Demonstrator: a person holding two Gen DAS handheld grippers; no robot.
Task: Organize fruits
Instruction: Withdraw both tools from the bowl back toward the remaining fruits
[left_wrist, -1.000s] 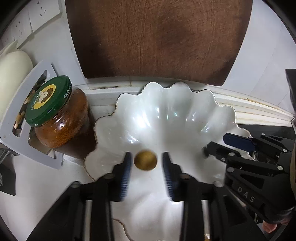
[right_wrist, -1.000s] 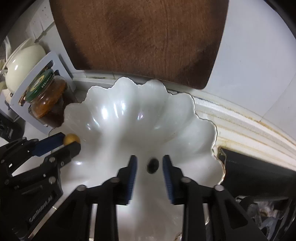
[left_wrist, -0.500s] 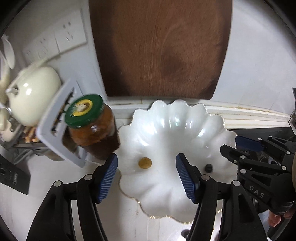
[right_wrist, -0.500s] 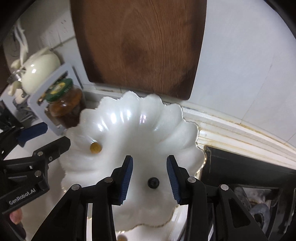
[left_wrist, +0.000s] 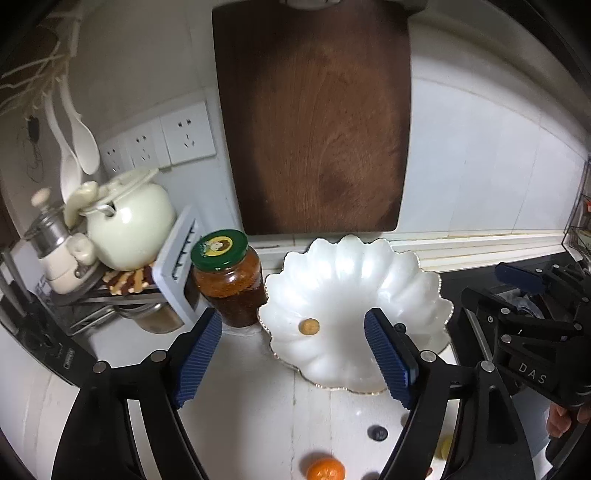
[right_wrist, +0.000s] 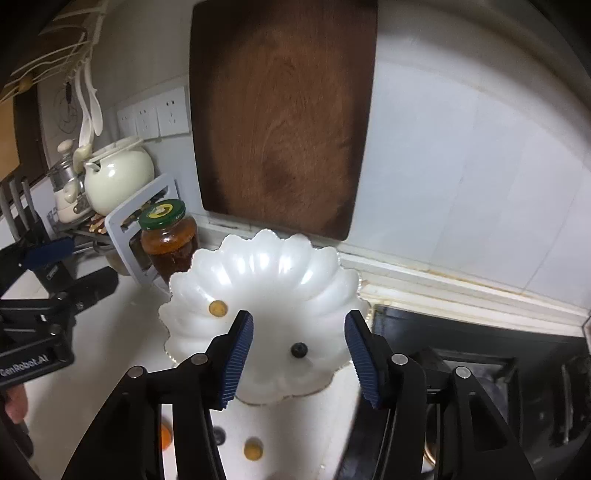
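A white scalloped bowl (left_wrist: 354, 280) (right_wrist: 273, 273) sits on the white counter. In it lie a small yellow-brown fruit (left_wrist: 309, 326) (right_wrist: 217, 307) and a dark blueberry (right_wrist: 298, 350). My left gripper (left_wrist: 293, 352) is open and empty, raised above and in front of the bowl. My right gripper (right_wrist: 299, 352) is open and empty, above the bowl's near side. On the counter near me lie an orange mandarin (left_wrist: 325, 469), a blueberry (left_wrist: 376, 432) (right_wrist: 219, 435) and a small yellow fruit (right_wrist: 253, 448).
A jar with a green lid (left_wrist: 227, 277) stands left of the bowl, beside a grey rack (left_wrist: 177, 266) and a cream teapot (left_wrist: 129, 225). A dark wooden cutting board (left_wrist: 314, 122) leans on the wall. A black stove (right_wrist: 480, 343) lies to the right.
Both grippers have opened wide, let go of the yellow-brown fruit and the blueberry in the bowl, and pulled back and up.
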